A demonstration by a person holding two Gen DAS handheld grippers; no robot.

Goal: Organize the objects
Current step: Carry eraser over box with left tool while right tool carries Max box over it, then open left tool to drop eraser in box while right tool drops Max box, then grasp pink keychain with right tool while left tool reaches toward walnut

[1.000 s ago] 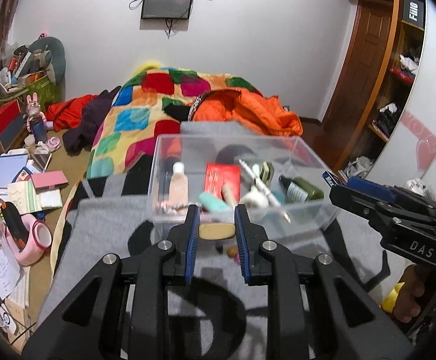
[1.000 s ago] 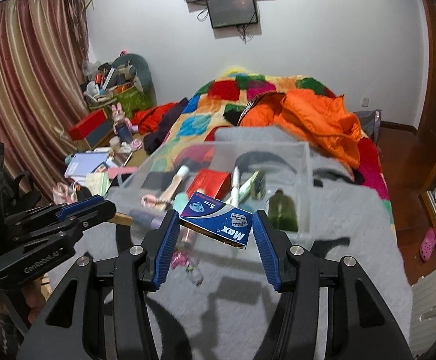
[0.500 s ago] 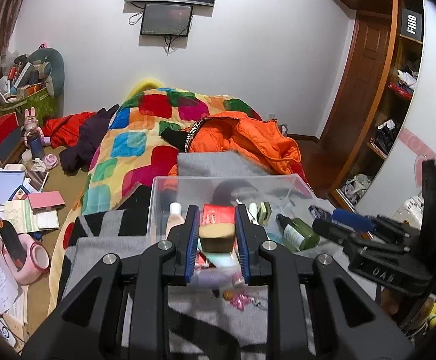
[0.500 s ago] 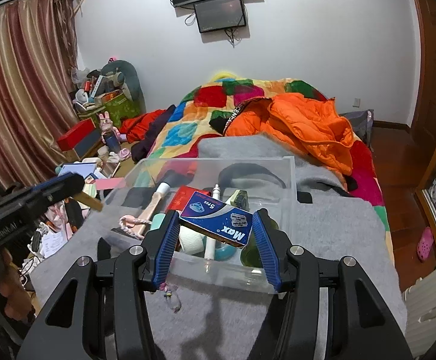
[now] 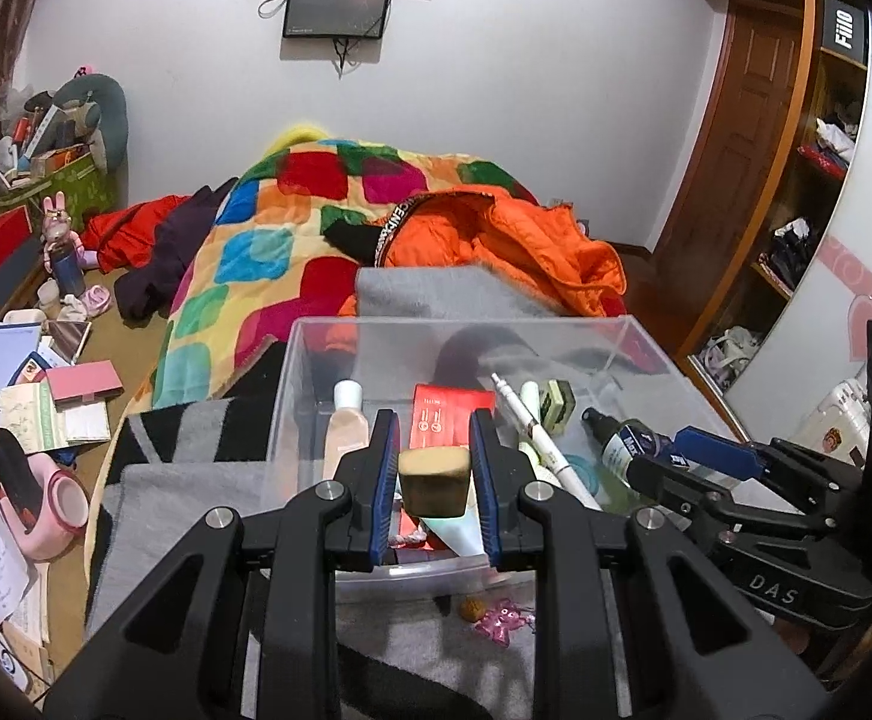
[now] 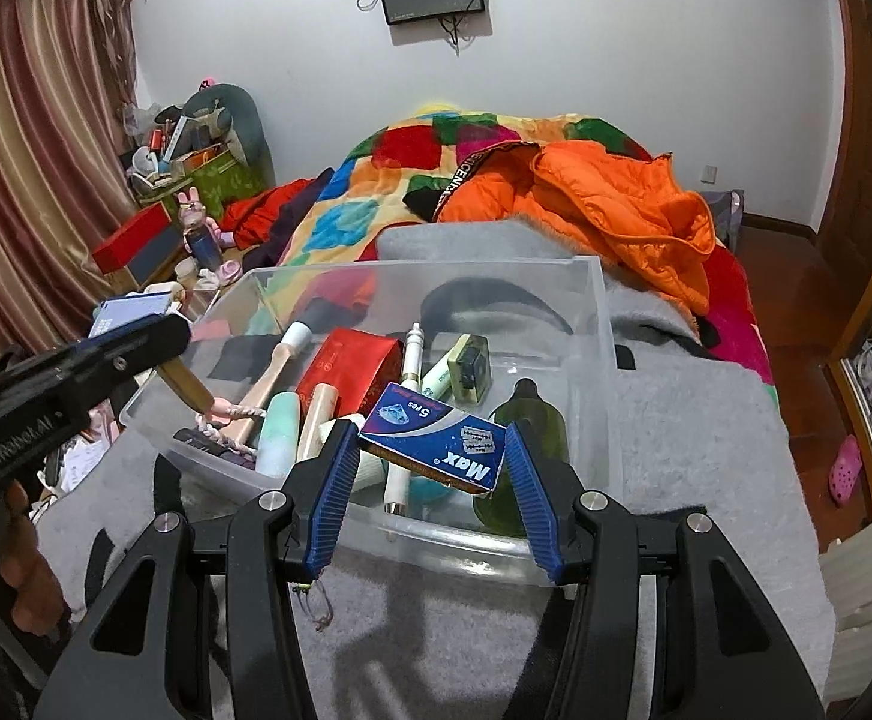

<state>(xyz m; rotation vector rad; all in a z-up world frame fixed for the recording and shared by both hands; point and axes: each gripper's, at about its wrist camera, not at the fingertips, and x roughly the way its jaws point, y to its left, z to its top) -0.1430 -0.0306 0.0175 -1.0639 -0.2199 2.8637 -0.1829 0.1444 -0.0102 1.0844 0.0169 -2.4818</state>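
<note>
Left tongs pinched a tan block, held above the near end of the clear bin just ahead. Right tongs gripped a blue Max blade box, tilted, over the bin's near edge; bottles and tubes lay beyond

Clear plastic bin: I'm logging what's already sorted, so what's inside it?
Inside the clear plastic bin: a red packet, white pen, green bottle, pink tube and mint tube. The blue Max box in the right gripper covers whatever lies below.
</note>
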